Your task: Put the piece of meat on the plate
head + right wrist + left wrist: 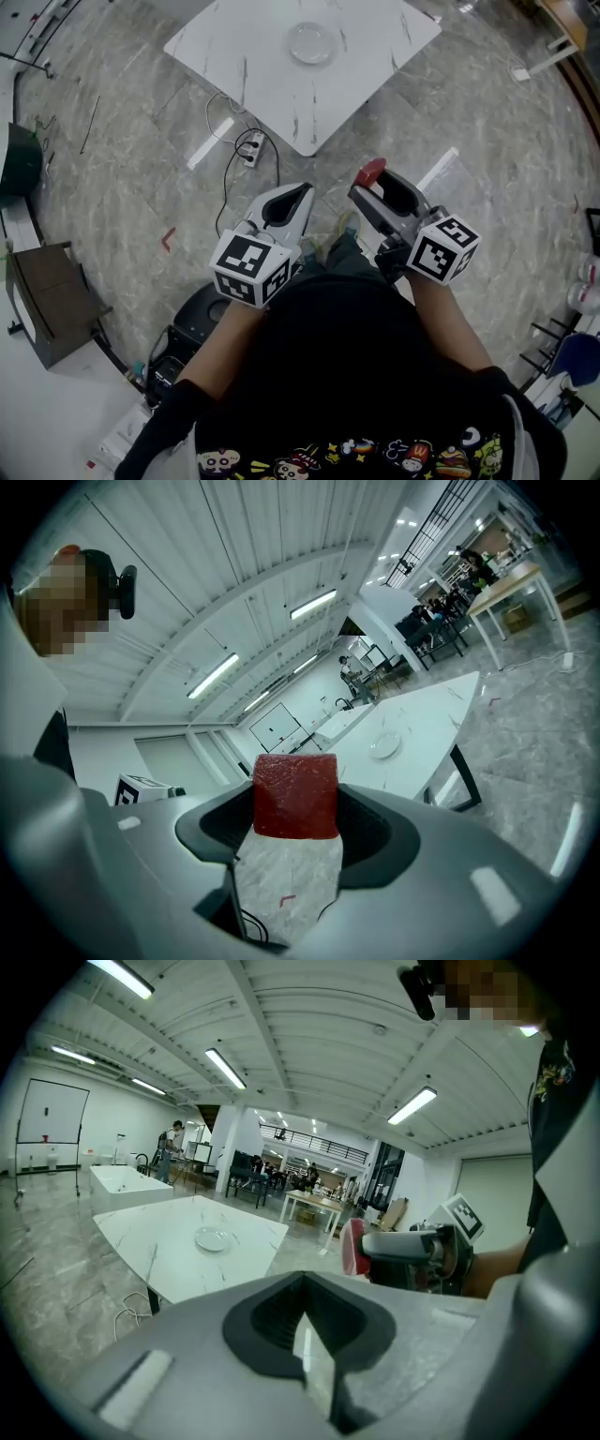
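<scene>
Left gripper (302, 190): low in front of the body, jaws pressed together bar a thin slit, nothing between them; idle.

Right gripper (368, 184): just beside it, not touching; jaws pinching the piece of meat (372, 172) at their tips. Along the jaws, a red block with squared edges, clamped on two opposite flat faces, upper part proud of the tips.

Handling, as judged: light; firm but a little yielding under the squeeze; matte surface, no visible wetness, so low risk of slipping; not fragile. Grip on the flat sides looks sound; no regrip called for; best carried level and let go low over the dish.

Surroundings, left to right: dark box (47, 300) on the floor, far off the route; power strip (249, 147) with white cable trailing beside the near table corner, a hazard for feet rather than for the grippers; white table (384, 66) ahead; plate (312, 42) on it, well apart from the meat, empty, apparently clear glass, so a gentle set-down advised. No obstacle visible between meat and plate.
</scene>
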